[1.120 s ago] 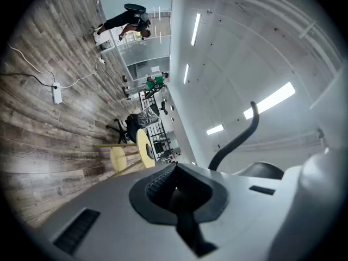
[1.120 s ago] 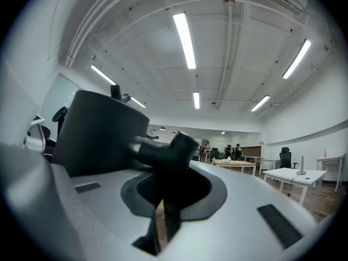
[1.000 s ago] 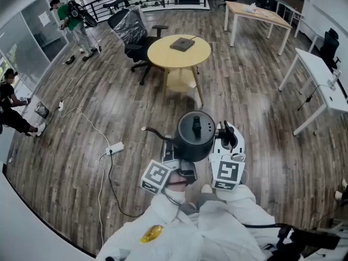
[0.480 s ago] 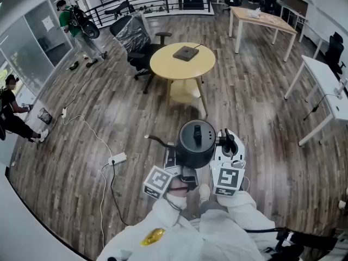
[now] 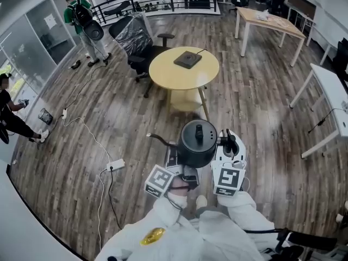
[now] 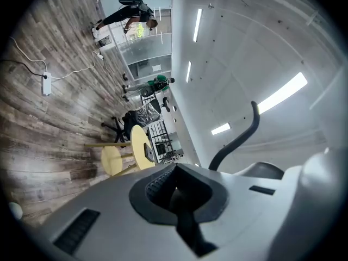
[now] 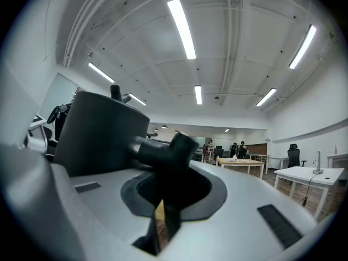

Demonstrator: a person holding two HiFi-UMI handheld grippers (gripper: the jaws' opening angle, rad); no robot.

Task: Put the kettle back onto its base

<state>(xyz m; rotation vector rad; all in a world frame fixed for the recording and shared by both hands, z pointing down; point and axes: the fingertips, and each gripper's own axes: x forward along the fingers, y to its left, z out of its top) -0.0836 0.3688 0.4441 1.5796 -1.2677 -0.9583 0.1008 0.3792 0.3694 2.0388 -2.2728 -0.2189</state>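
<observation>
A black gooseneck kettle (image 5: 197,143) hangs over the wooden floor just in front of me, its thin spout (image 5: 160,138) pointing left. My right gripper (image 5: 227,145) is shut on the kettle's black handle (image 7: 160,151), with the kettle body (image 7: 100,135) at the left of the right gripper view. My left gripper (image 5: 182,175) sits low beside the kettle with its jaws shut and nothing visible between them; the left gripper view shows the spout (image 6: 234,143) curving up. The dark square base (image 5: 187,59) lies on the round yellow table (image 5: 163,69) ahead.
A black office chair (image 5: 136,37) stands left of the round table. A white power strip (image 5: 115,165) and its cable lie on the floor to my left. A wooden table (image 5: 272,20) and a white desk (image 5: 331,91) stand at the right. People stand at the far left.
The round table and its base have drawn a little nearer and shifted right in the head view. The kettle stays held the same way between the grippers.
</observation>
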